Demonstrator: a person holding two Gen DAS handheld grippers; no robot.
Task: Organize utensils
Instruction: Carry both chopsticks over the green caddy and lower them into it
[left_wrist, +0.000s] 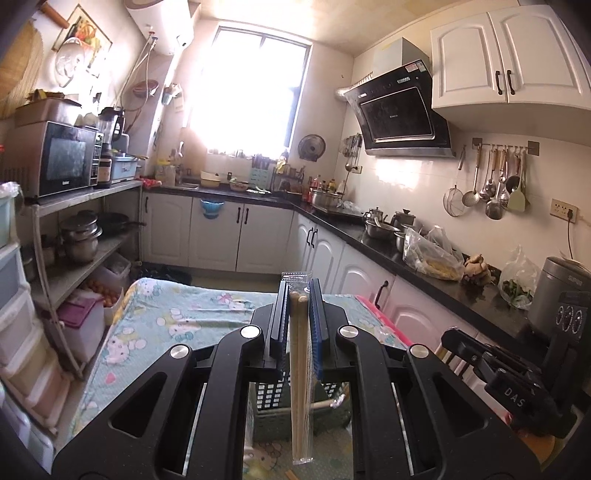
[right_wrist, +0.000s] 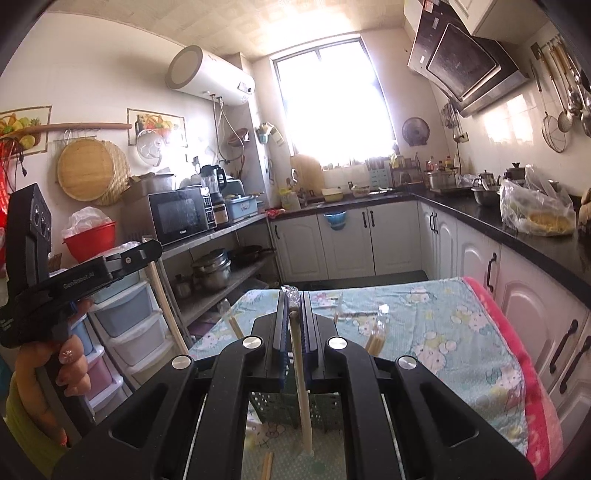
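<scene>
Left tool: we pinch wrapped chopsticks — hanging toward 6 o'clock.
Right tool: we pinch a wrapped pair.
Basket: on the desk — below both.

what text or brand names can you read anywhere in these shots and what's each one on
"DAS": on the right hand-held gripper, seen from the left wrist view.
"GenRobot.AI": on the left hand-held gripper, seen from the right wrist view.
"SUPOR": on the grey cooker on the counter.
"Galanz": on the microwave, small, read with some doubt.
Range hood logo and sticker: too small to read.
Water heater panel: too blurred to read.
</scene>
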